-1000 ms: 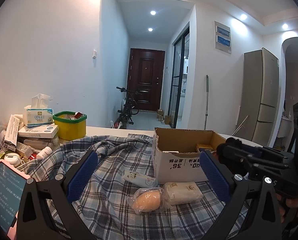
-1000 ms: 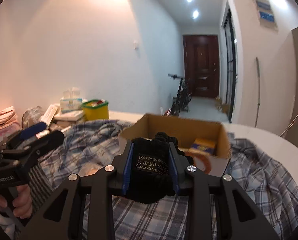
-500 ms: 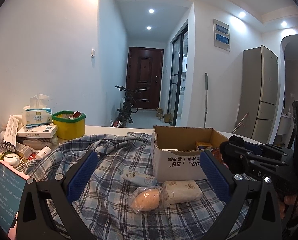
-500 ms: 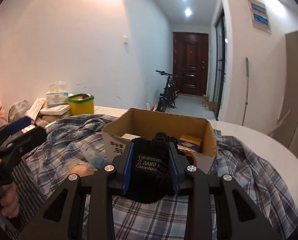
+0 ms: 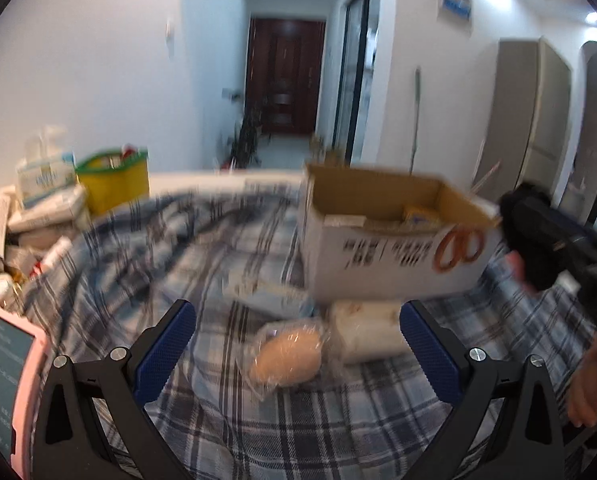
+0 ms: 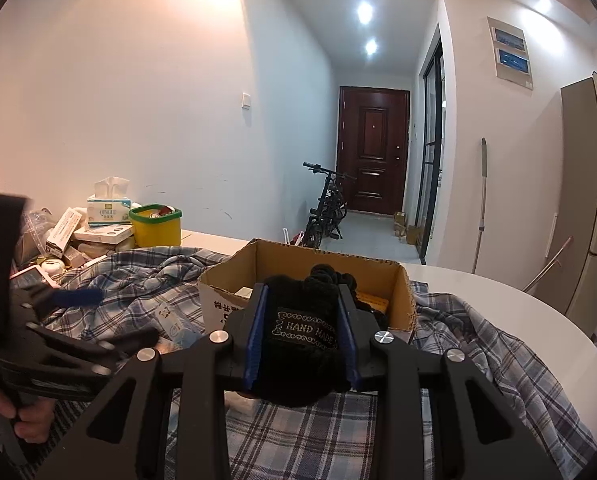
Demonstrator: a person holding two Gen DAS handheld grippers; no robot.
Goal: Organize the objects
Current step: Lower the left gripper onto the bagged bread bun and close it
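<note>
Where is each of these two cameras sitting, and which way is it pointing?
Left wrist view: sits on the left gripper, open, tilted down at wrapped bread on the plaid cloth; the person's right hand shows at the edge.
Right wrist view: sits on the right gripper, shut on a black knitted item, facing the cardboard box; the left hand shows.
Both share the box, the cloth, the yellow bin and the hallway door.
</note>
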